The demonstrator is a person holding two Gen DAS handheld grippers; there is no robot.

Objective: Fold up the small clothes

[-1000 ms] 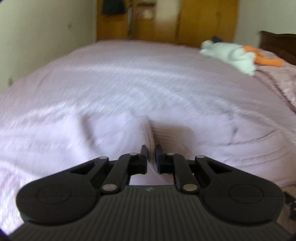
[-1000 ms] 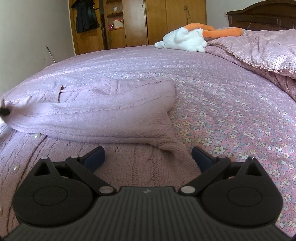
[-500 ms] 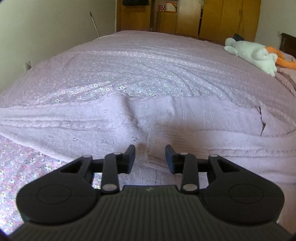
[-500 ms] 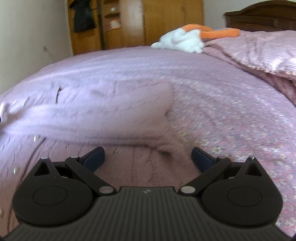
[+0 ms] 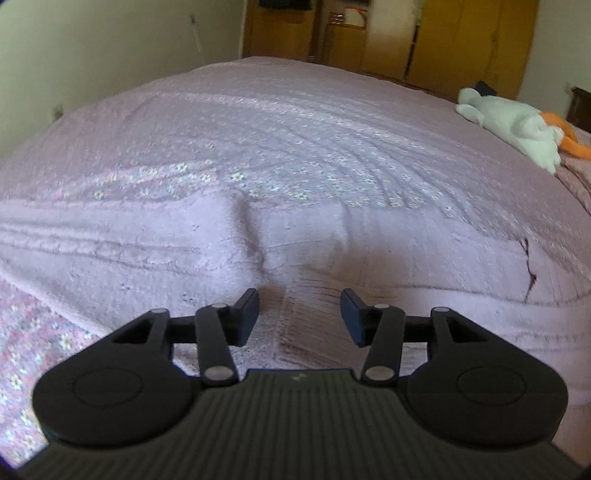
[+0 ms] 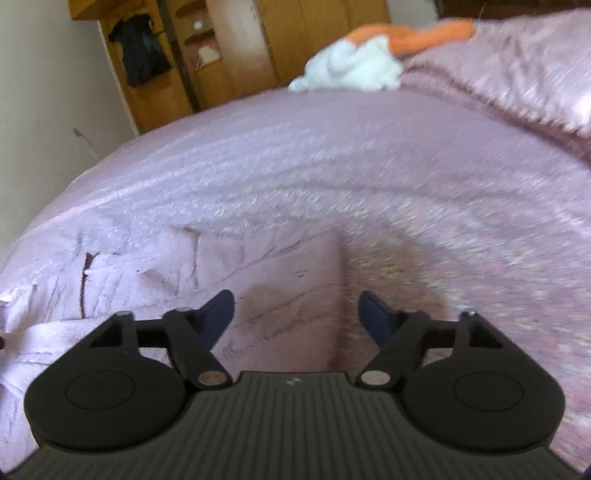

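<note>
Cardigan (image 5: 332,251) (lilac knit) on floral bedspread (image 5: 295,140), left claw (image 5: 299,314) spread, right claw (image 6: 295,314) spread

The sweater (image 5: 369,254) was a soft pale-pink knit, ribbed at its cuff and cabled along one side, matt and slightly fuzzy. The bedspread (image 5: 295,140) beneath was thin cloth with a small flower print and a faint sheen. Both the left gripper (image 5: 299,314) and the right gripper (image 6: 295,314) were matt black plastic with small metal pins. The wardrobe (image 6: 295,33) looked like varnished wood; the plush toy (image 5: 509,122) was fleecy.
</note>
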